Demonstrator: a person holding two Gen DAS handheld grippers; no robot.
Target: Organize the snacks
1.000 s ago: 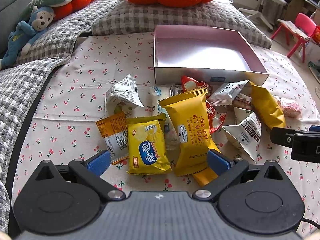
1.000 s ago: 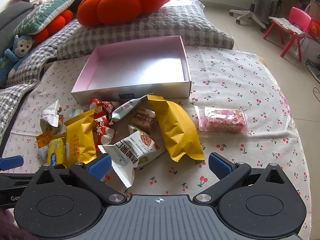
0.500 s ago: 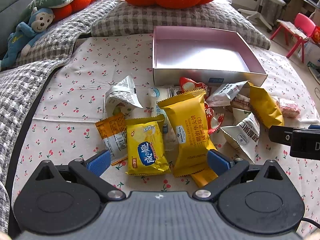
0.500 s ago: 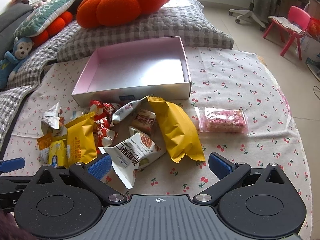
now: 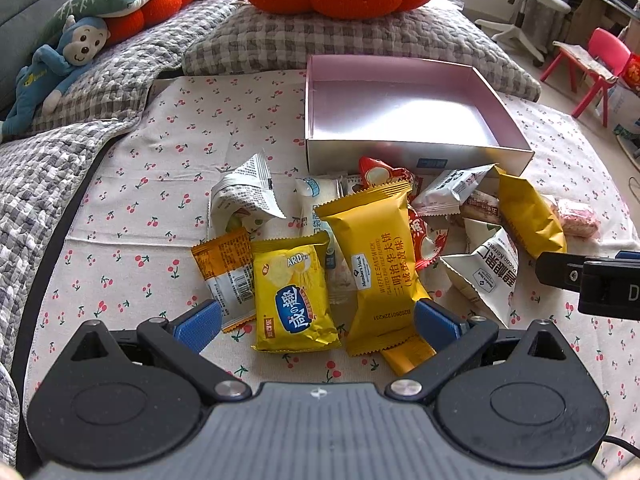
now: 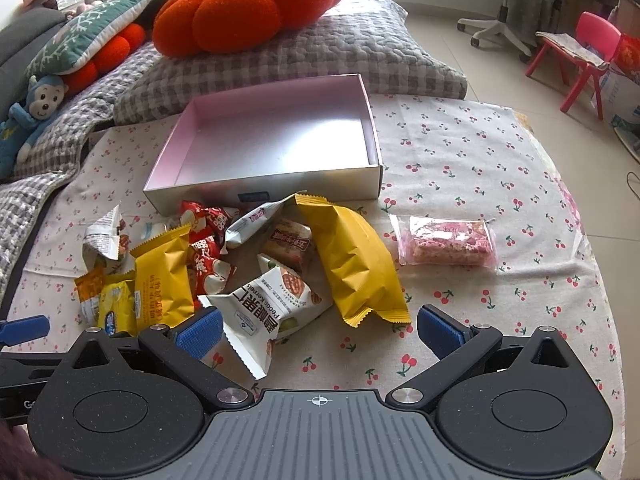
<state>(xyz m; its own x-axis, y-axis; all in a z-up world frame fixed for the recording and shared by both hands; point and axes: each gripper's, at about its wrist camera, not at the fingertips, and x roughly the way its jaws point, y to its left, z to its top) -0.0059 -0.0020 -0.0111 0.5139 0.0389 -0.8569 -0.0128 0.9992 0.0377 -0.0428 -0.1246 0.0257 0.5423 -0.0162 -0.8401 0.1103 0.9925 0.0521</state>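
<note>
At the bottom of the left wrist view, the left claw (image 5: pixel 316 322) is spread wide and grips nothing; its two blue fingertips (image 5: pixel 198 322) are low over the cherry-print cloth (image 5: pixel 120 208). Between them lie a yellow cracker packet (image 5: pixel 294 300) and a yellow waffle sandwich packet (image 5: pixel 374 258). At the bottom of the right wrist view, the right claw (image 6: pixel 318 330) is also released and carries nothing, with a white pecan kernels packet (image 6: pixel 266 312) beside its left fingertip.

Toward the middle of that frame is the snack pile: three larger yellow packets, among them a plain yellow packet (image 6: pixel 354 258), and two red packets (image 6: pixel 206 240) can be counted. One pink bar in clear wrap (image 6: pixel 448 242) lies alone to the right. Behind the pile stands one open box (image 6: pixel 260 188), pink inside, with no snack in it. In the upper part are one gray checked pillow (image 6: pixel 320 60) and one orange pumpkin cushion (image 6: pixel 244 4).
</note>
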